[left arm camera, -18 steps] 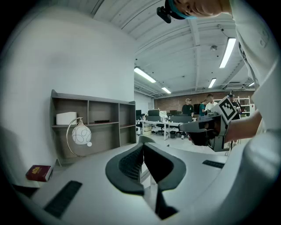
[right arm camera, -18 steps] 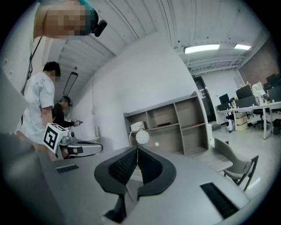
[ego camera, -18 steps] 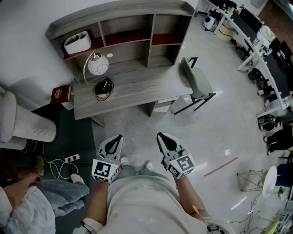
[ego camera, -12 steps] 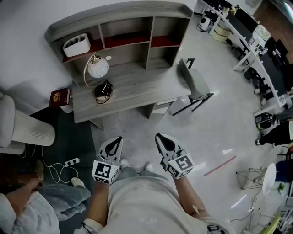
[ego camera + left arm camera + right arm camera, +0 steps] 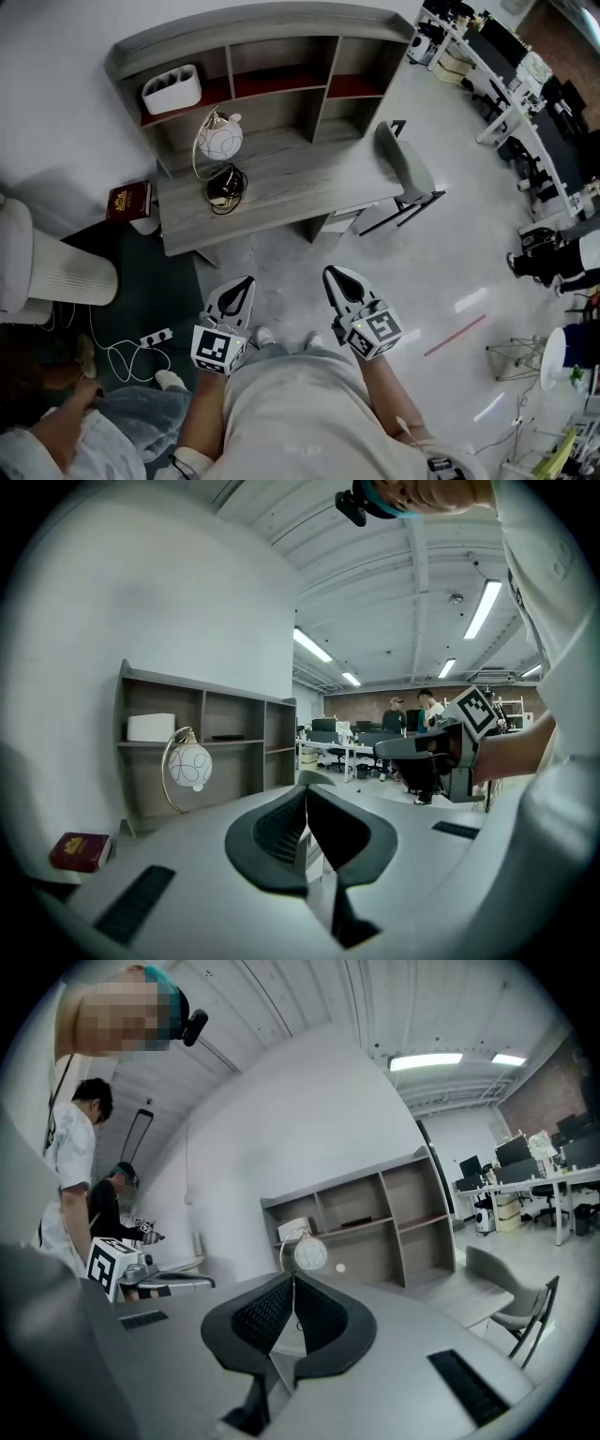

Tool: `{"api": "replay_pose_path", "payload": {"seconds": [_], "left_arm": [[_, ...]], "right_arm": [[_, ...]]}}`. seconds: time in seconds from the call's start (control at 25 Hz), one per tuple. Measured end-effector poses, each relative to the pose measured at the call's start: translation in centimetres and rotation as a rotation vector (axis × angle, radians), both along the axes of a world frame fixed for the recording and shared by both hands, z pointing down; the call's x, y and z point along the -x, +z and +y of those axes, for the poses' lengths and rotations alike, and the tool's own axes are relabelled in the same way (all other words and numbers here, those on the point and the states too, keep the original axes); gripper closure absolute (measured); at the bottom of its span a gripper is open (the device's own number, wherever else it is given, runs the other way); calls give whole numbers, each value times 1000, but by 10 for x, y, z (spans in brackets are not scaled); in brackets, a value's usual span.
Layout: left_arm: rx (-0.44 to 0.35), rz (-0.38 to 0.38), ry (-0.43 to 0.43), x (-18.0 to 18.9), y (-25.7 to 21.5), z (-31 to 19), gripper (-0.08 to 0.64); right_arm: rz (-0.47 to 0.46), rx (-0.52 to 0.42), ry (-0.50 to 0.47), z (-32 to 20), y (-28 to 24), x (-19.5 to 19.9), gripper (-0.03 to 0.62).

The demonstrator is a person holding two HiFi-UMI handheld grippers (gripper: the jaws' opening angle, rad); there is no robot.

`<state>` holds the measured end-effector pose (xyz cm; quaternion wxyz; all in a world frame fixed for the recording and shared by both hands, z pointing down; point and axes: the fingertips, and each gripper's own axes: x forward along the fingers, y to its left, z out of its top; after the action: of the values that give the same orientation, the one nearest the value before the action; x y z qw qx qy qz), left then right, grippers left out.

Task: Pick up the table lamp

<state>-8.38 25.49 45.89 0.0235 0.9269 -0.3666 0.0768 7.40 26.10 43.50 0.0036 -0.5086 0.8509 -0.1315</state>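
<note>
The table lamp (image 5: 220, 143) has a white globe on a curved gold arm and a dark round base. It stands on the left part of the grey desk (image 5: 291, 187), a few steps ahead of me. Both grippers hang in front of my body over the floor, far from the lamp. My left gripper (image 5: 244, 283) is shut with nothing in it, and so is my right gripper (image 5: 332, 276). The left gripper view shows the lamp (image 5: 189, 767) to the left of the shut jaws (image 5: 306, 789). In the right gripper view the lamp (image 5: 309, 1254) appears just above the shut jaws (image 5: 292, 1279).
The desk carries a shelf unit with a white box (image 5: 172, 89). A red book (image 5: 128, 201) lies left of the desk, a grey chair (image 5: 405, 173) stands at its right end. A white armchair (image 5: 37, 272), a floor power strip (image 5: 155, 335) and a seated person (image 5: 56, 441) are at left.
The desk and lamp have shifted slightly right and lower in the head view. Both grippers keep the same pose by my body, jaws still shut.
</note>
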Motion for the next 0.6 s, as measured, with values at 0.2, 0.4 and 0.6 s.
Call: {"api": "replay_pose_path", "payload": {"seconds": [0.2,0.4,0.6], "left_arm": [[3,29,-11,29,3,-22,543],[3,19,-1,28,10,-43,543],[20,9,-8,23,16,-79,543]], "right_arm": [[15,15,8,-9,6,30,557],[26,39,19,-34,16,29,557],[-2,58,27,-78,24,18,557]]}}
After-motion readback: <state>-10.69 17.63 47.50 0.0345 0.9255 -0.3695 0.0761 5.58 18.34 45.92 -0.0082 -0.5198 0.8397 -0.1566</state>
